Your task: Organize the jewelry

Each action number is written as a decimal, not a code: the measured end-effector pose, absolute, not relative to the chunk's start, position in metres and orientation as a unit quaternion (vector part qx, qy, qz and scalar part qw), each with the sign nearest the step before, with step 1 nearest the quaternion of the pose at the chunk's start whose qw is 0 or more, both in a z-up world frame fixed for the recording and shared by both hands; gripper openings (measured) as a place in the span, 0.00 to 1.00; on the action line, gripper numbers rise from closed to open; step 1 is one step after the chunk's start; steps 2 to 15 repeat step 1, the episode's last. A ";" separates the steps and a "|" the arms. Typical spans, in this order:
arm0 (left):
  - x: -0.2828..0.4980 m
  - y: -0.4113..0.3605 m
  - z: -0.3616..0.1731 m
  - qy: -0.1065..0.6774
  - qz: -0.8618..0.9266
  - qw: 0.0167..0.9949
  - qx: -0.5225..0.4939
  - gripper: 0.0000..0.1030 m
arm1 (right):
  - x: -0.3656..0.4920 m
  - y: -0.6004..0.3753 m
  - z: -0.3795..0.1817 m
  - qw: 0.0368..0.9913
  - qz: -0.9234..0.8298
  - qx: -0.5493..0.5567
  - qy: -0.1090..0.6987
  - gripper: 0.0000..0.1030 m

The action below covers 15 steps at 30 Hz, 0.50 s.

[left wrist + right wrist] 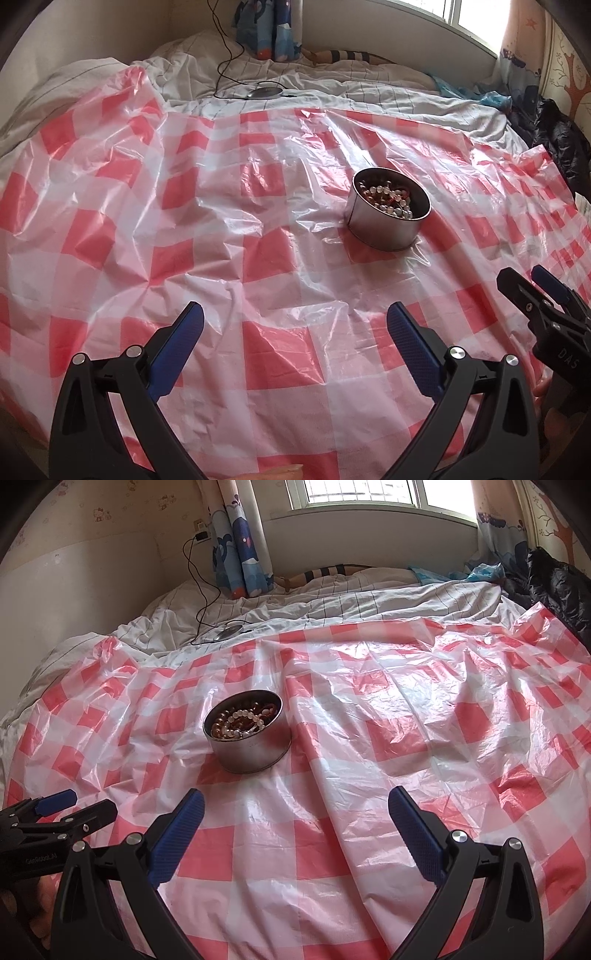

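Jewelry (240,720) heaped in metal tin (384,230), kept contained; left gripper (295,325) and right gripper (295,808) spread wide, empty.

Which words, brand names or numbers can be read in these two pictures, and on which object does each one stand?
"DAS": white letters on the black body of the right claw, seen from the left wrist camera.
"GenRobot.AI": small and faint on the black body of the left claw, seen from the right wrist camera; the reading is uncertain.
The metal tin of beads carries no readable text.
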<state>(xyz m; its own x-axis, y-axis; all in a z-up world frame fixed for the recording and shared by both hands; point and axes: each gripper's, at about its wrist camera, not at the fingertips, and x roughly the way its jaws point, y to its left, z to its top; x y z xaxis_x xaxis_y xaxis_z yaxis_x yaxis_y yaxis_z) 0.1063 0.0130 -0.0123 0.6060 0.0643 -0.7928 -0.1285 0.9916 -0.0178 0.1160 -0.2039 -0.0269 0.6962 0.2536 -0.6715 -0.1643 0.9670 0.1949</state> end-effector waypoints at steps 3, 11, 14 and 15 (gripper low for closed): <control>0.105 0.012 -0.012 0.438 0.056 0.897 -0.033 0.93 | 0.116 -0.204 -0.027 0.919 0.114 0.060 0.373 0.93; 0.105 0.012 -0.012 0.438 0.056 0.897 -0.033 0.93 | 0.116 -0.204 -0.027 0.919 0.114 0.060 0.373 0.93; 0.105 0.012 -0.012 0.438 0.056 0.897 -0.033 0.93 | 0.116 -0.204 -0.027 0.919 0.114 0.060 0.373 0.93; 0.105 0.012 -0.012 0.438 0.056 0.897 -0.033 0.93 | 0.116 -0.204 -0.027 0.919 0.114 0.060 0.373 0.93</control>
